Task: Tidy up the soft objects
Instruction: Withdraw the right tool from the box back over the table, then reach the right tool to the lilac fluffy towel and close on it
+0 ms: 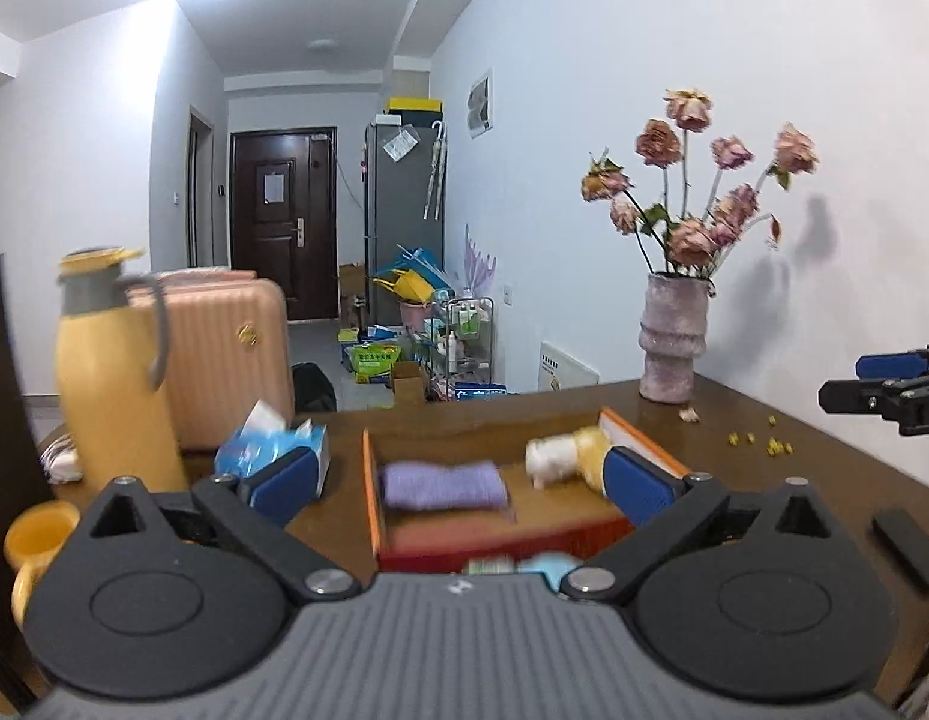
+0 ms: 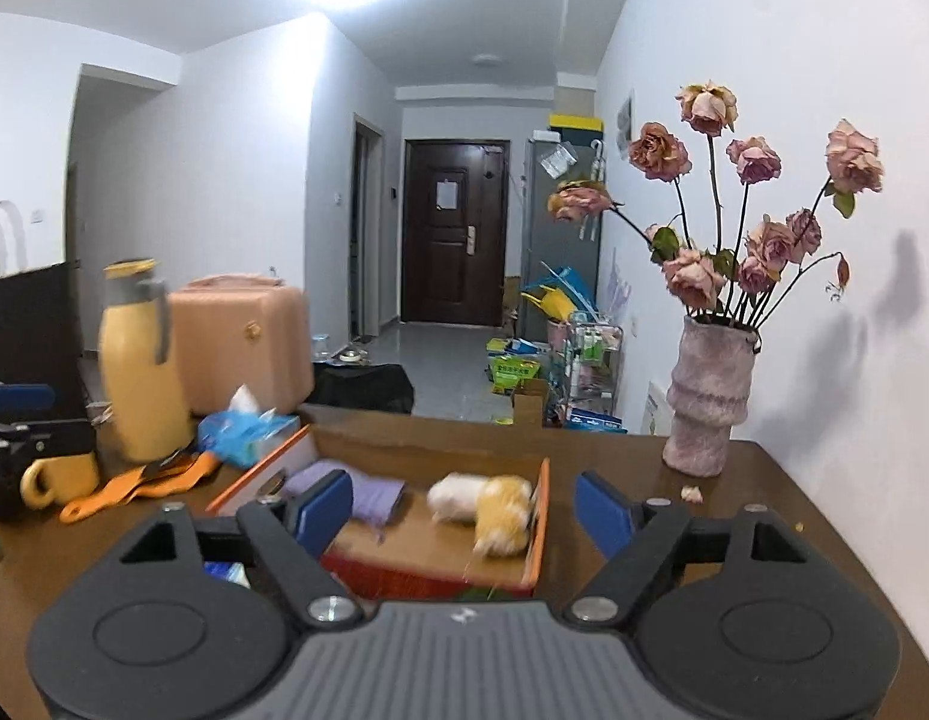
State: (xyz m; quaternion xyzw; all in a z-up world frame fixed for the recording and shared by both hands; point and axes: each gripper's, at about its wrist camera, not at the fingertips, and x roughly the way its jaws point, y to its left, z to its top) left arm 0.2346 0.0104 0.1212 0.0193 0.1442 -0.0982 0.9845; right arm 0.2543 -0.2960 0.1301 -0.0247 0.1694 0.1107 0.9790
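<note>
An open orange-edged box (image 1: 371, 480) (image 2: 542, 516) lies on the brown table. In it lie a folded purple cloth (image 1: 443, 484) (image 2: 374, 498) on the left and a white-and-yellow plush toy (image 1: 563, 455) (image 2: 485, 507) on the right. My left gripper (image 1: 458, 477) is open and empty, held just in front of the box. My right gripper (image 2: 464, 507) is open and empty, also in front of the box. The right gripper shows at the right edge of the left wrist view (image 1: 884, 387).
A yellow flask (image 1: 113, 372) (image 2: 140, 360), a yellow mug (image 1: 35, 546) (image 2: 59, 477) and a blue tissue pack (image 1: 272, 450) (image 2: 245, 432) stand left of the box. A vase of dried roses (image 1: 671, 339) (image 2: 707, 396) stands at the back right. Orange scissors (image 2: 134, 483) lie left.
</note>
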